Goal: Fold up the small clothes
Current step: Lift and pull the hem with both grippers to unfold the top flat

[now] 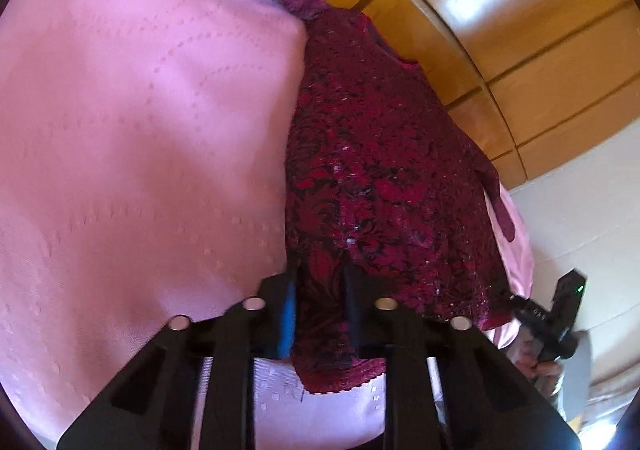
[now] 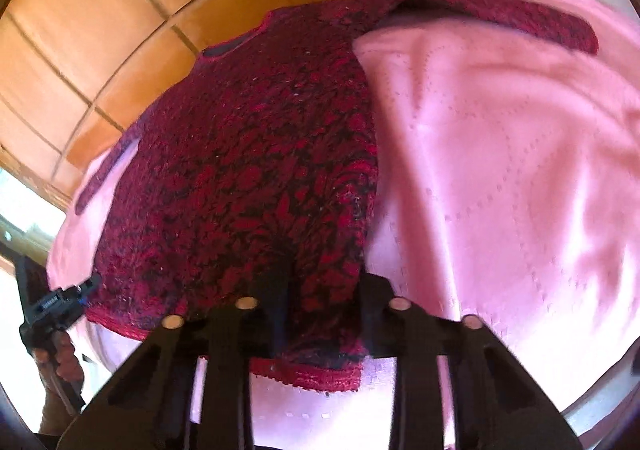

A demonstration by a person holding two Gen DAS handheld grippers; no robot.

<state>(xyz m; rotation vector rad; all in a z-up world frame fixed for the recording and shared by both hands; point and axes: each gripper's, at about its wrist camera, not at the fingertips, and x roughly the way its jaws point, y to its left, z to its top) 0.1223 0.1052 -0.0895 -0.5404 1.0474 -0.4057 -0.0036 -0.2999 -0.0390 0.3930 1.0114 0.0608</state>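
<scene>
A small dark red knitted sweater (image 1: 380,170) with a black leaf pattern lies on a pink cloth (image 1: 132,138); it also shows in the right wrist view (image 2: 248,178). My left gripper (image 1: 320,306) is shut on the sweater's bottom hem at one corner. My right gripper (image 2: 320,314) is shut on the hem at the other corner. Each gripper shows in the other's view, the right one in the left wrist view (image 1: 552,314) and the left one in the right wrist view (image 2: 60,302). One sleeve (image 2: 520,14) stretches out across the pink cloth.
The pink cloth (image 2: 520,170) covers a raised surface. An orange tiled floor (image 1: 520,22) lies beyond the sweater's neck, also in the right wrist view (image 2: 100,30). A white surface (image 1: 592,210) stands at the right.
</scene>
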